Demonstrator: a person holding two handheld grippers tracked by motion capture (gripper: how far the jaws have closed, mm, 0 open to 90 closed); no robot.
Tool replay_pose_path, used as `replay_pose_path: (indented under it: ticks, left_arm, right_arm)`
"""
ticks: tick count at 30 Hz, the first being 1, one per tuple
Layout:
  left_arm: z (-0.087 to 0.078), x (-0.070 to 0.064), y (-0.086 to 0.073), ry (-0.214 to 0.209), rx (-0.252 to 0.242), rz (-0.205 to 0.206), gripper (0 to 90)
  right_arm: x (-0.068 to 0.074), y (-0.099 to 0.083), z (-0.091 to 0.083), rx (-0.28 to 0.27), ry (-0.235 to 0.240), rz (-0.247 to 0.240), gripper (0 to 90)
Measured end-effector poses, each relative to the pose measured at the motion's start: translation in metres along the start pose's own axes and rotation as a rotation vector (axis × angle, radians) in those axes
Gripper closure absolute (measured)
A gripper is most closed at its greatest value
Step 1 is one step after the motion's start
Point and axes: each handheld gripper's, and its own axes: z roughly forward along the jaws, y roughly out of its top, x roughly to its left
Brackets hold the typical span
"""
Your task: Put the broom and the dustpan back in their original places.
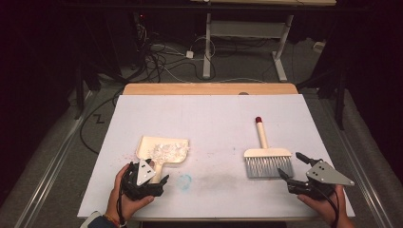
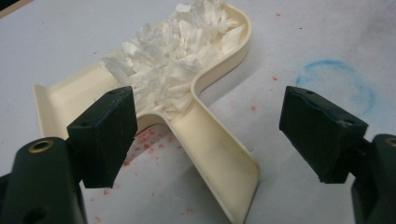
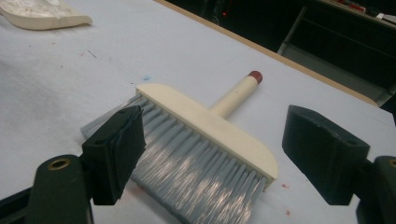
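The left tongs [image 2: 205,135] gape wide around the cream plastic dustpan's handle [image 2: 219,158], holding nothing; the right tongs [image 3: 219,154] stand wide open and empty at the grey-bristled cream hand brush [image 3: 205,144]; bare white desk [image 1: 214,118] beyond.

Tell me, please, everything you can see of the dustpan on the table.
The dustpan is cream, plastic by its look, with a shallow raised-rim pan and a flat channelled handle. It lies flat on the white table cover, left of the brush, handle towards the person. A heap of white shreds fills the pan. The left gripper sits open astride the handle, its jaws not touching it.
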Motion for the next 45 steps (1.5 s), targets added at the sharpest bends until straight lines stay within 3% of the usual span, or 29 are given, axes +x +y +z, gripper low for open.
replay_pose_path:
  ticks: [17, 34, 45]
  left_arm:
    - [0.0004, -0.002, 0.0014, -0.005, 0.001, 0.017, 18.6]
    - [0.0022, -0.0012, 0.0021, -0.005, 0.002, 0.01, 18.6]
    - [0.005, -0.0009, 0.0042, -0.006, 0.008, 0.014, 18.6]
  right_arm:
    - [0.0022, 0.0025, -0.0035, -0.015, -0.008, -0.004, 21.7]
    - [0.0039, 0.0032, -0.0027, -0.008, -0.017, -0.019, 21.7]
    - [0.0019, 0.0016, -0.0012, -0.01, 0.002, -0.02, 21.5]
